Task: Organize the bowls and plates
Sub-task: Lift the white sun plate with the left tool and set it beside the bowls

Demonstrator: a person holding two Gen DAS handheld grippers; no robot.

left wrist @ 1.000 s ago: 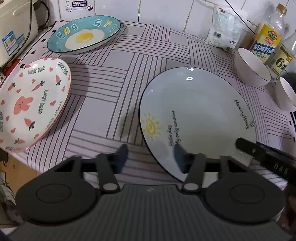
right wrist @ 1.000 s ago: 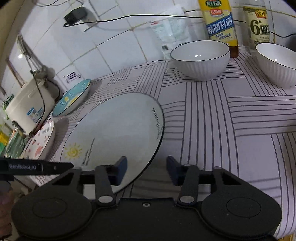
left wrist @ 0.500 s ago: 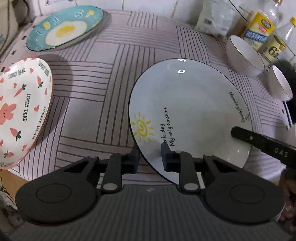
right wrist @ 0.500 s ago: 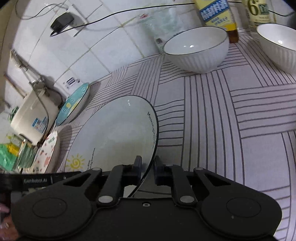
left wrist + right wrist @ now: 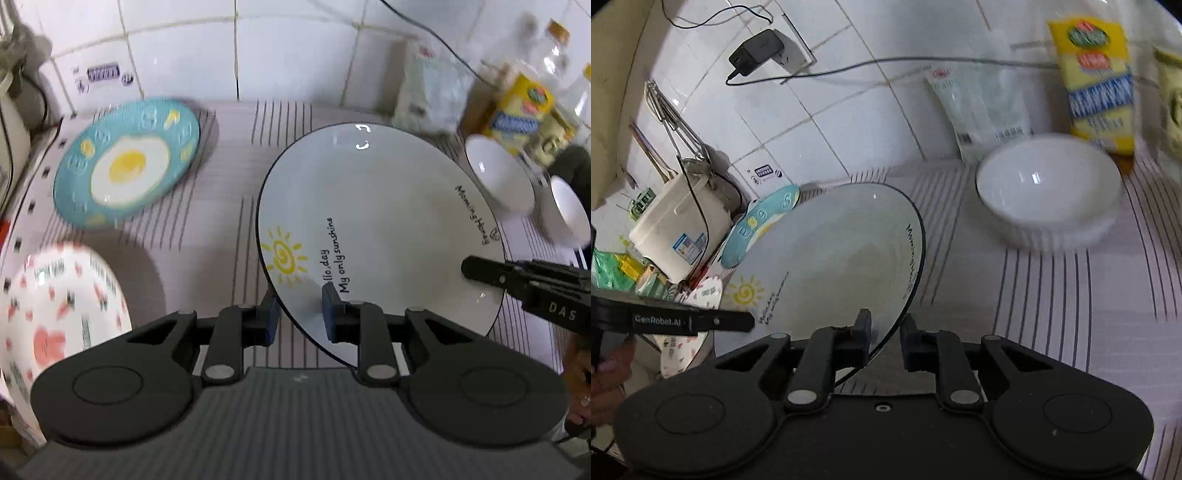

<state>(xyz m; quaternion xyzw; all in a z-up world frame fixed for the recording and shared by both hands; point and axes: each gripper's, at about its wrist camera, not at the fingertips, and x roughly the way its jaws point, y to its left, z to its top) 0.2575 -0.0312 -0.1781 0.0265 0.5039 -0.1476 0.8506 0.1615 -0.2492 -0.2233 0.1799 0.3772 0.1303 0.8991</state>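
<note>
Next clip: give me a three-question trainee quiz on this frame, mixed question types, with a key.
1. True or false: the left claw and the right claw both grip the rim of the sun plate.
2. Which plate lies farthest back by the tiled wall? A) egg plate B) bunny plate C) sun plate
3. How many white bowls show in the left wrist view?

Key: 1 true; 2 A; 3 two, to the right of the sun plate near the bottles.
</note>
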